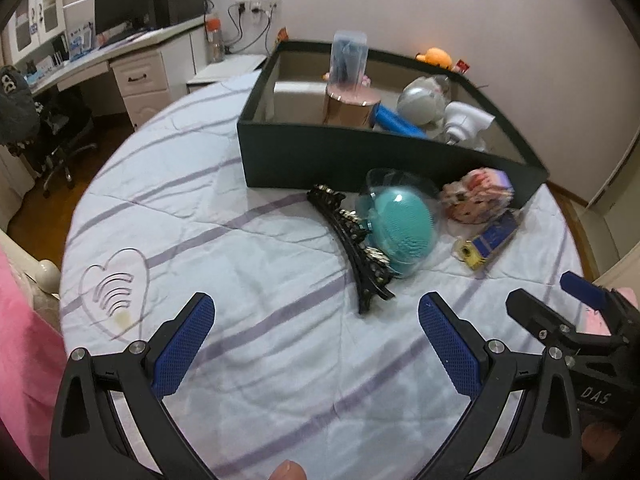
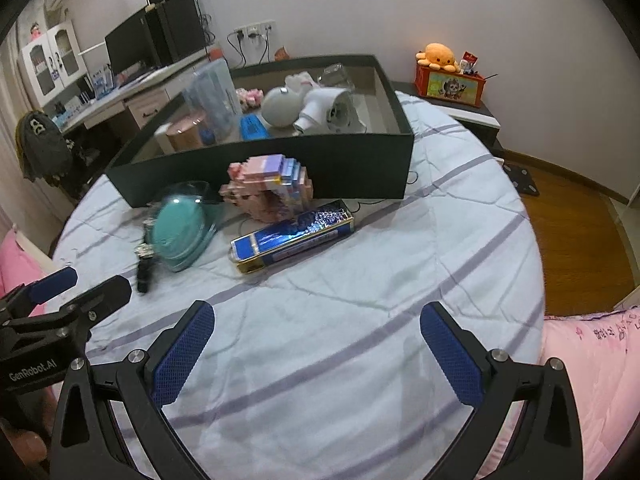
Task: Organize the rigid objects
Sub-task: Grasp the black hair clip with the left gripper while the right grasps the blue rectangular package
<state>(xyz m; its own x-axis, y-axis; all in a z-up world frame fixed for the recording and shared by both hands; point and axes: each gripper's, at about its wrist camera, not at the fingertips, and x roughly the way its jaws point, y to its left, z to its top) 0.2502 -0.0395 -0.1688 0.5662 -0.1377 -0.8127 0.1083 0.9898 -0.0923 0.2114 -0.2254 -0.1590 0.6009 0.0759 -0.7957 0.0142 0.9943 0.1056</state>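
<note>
A dark box (image 1: 360, 152) (image 2: 280, 160) stands on the striped bedsheet, holding a clear case, a copper tin, a blue item, a grey ball and a white device. In front of it lie a black hair clip (image 1: 356, 248), a teal brush in a clear shell (image 1: 400, 228) (image 2: 180, 228), a pink block figure (image 1: 476, 196) (image 2: 268, 188) and a long blue-gold box (image 1: 490, 240) (image 2: 292, 236). My left gripper (image 1: 316, 340) is open, short of the hair clip. My right gripper (image 2: 318, 344) is open, short of the blue-gold box. Each gripper shows at the edge of the other's view.
A desk with a monitor (image 1: 120, 4) and a chair (image 1: 60, 136) stand at far left. An orange plush (image 2: 438, 56) sits on a red box on a side table. Pink bedding (image 2: 592, 380) lies at the near right. Wooden floor (image 2: 572, 232) shows beyond the bed's right edge.
</note>
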